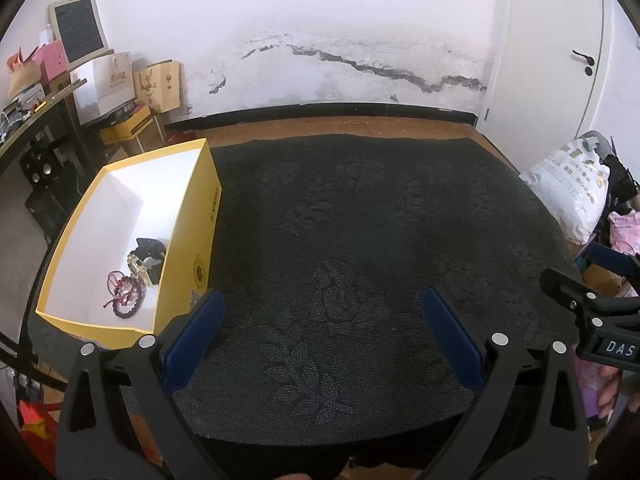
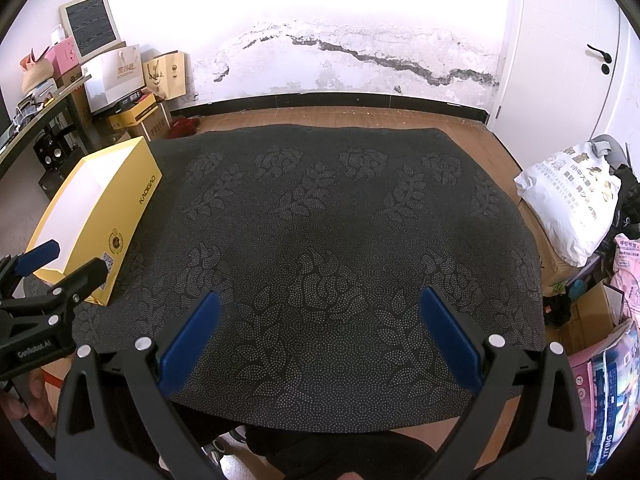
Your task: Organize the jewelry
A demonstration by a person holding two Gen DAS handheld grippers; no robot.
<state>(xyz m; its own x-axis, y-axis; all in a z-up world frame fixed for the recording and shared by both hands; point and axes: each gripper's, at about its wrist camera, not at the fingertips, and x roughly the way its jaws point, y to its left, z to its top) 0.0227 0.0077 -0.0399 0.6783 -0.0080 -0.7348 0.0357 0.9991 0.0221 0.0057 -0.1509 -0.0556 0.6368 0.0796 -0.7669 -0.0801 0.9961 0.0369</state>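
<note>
At the left edge of the table [image 1: 360, 240], which was covered with a dark cloth bearing a dotted rose pattern, stood an open yellow box [image 1: 200, 232] with a white inside. Its near end held the jewelry: a dark red beaded bracelet [image 1: 130, 300] with red cord, a gold-coloured watch [image 1: 140, 266] and a black piece [image 1: 150, 248] just beyond it. Both the left tool [image 1: 324, 336] and the right tool [image 2: 320, 332] hung over the bare cloth, blue pads spread wide, holding nothing.
</note>
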